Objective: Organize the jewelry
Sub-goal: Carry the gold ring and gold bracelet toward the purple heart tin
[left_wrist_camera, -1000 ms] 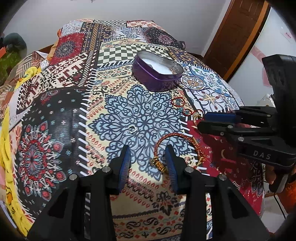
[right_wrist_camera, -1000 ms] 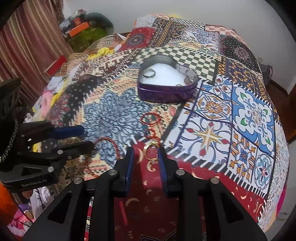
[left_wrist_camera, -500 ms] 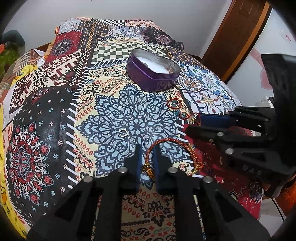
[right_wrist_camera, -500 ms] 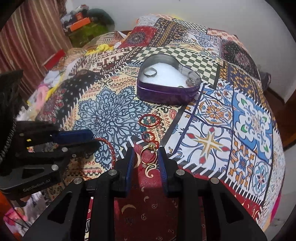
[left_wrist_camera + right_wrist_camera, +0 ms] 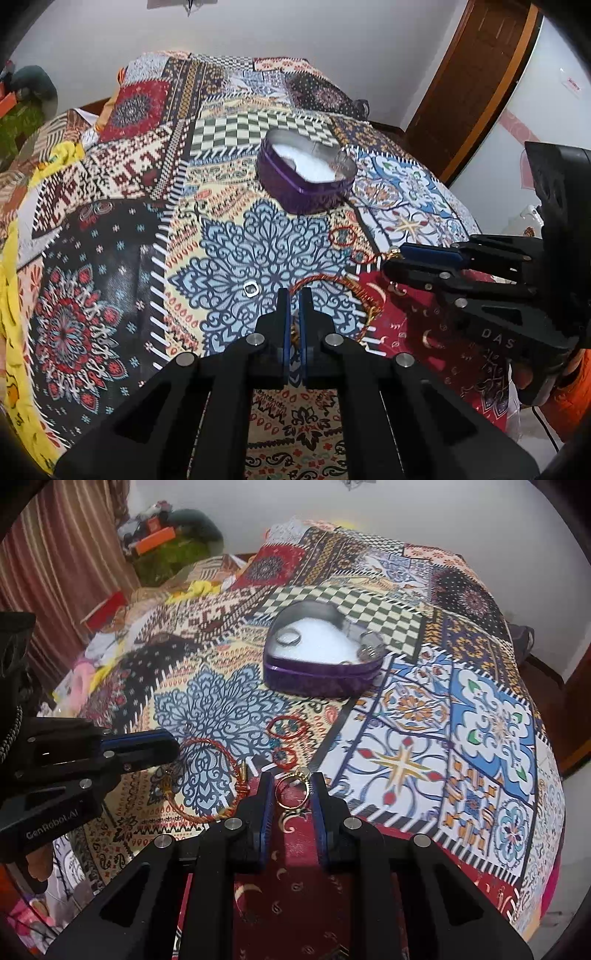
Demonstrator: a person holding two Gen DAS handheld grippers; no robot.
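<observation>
Patchwork bedspread (image 5: 110, 258): left gripper (image 5: 293, 295) clamped on red-gold bracelet (image 5: 332, 282); right gripper (image 5: 291, 782) closing around gold ring (image 5: 291, 792); heart-shaped tin (image 5: 321, 664) at twelve o'clock.

left gripper (image 5: 292, 299) fingers now clamped on red braided bracelet (image 5: 334, 282), right gripper (image 5: 291, 786) fingers closing around gold ring (image 5: 291, 790)

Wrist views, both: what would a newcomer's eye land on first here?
The loud patchwork bedspread fills both views, with a purple heart-shaped tin open at its middle. Nearer, the left gripper is shut on a red and gold braided bracelet, while the right gripper is closing around a gold ring.
</observation>
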